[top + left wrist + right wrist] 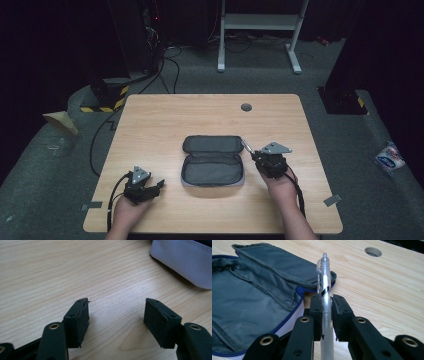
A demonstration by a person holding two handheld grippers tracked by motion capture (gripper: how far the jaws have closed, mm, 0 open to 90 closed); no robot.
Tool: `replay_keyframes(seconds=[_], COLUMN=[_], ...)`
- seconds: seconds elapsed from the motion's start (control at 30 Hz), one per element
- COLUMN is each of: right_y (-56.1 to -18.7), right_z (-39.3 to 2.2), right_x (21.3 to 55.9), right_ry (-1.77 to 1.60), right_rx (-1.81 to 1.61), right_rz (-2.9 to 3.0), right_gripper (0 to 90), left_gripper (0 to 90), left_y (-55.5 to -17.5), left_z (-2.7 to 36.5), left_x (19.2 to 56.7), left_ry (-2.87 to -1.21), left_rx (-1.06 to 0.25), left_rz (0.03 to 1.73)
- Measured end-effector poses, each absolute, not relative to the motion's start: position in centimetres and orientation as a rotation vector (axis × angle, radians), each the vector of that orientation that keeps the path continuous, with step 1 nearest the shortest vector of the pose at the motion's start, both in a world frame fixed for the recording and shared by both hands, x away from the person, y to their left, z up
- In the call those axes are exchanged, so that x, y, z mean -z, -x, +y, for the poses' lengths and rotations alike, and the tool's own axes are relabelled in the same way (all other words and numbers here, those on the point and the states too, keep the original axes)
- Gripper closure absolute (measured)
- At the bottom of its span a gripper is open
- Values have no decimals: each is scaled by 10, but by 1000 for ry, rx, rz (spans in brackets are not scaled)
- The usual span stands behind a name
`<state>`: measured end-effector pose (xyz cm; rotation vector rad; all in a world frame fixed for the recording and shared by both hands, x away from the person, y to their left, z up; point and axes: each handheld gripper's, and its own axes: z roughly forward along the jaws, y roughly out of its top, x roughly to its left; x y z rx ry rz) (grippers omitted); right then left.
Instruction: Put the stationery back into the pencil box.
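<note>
A grey fabric pencil case (pixel 212 161) with a blue zip lies unzipped and spread flat at the centre of the wooden table (pixel 150 120), its lid flap folded back toward twelve o'clock. At its three o'clock edge, a clear plastic pen (pixel 325 282) is clamped between the right tongs (pixel 326 312), pointing toward eleven o'clock.

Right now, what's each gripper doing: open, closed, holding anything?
Left gripper: open, nothing between its jaws, over bare table.
Right gripper: closed on a clear pen, beside the open pencil case.
</note>
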<state>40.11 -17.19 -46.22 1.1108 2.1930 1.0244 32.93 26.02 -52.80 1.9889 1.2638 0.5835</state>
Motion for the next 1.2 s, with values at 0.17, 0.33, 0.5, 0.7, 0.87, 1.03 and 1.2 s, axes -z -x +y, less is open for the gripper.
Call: replay_keyframes(seconds=[0.17, 0.33, 0.5, 0.7, 0.87, 1.03, 1.2], right_y=[-398, -397, -398, -401, -404, -403, -401], right_z=[-166, -157, -146, -135, -121, -106, -94], right_x=[458, 454, 454, 454, 457, 460, 459], right_ry=[-1094, -1047, -1018, -993, -949, -913, -883], right_rx=[-1041, -1044, -1043, -1048, -1054, -1068, -1092], right_rz=[2205, 2226, 2251, 2293, 2320, 2357, 2379], right_gripper=[785, 785, 785, 785, 785, 785, 785], left_gripper=[369, 369, 369, 369, 369, 369, 369], left_y=[-329, -329, -330, -330, -329, -328, -328], left_z=[260, 260, 260, 260, 260, 260, 260], left_x=[528, 528, 528, 528, 528, 528, 528], left_ry=[-1989, -1987, -1988, -1982, -1979, -1982, -1981], left_rx=[-588, -587, -589, -588, -593, -596, -592], left_rz=[1264, 1265, 1265, 1279, 1282, 1281, 1279])
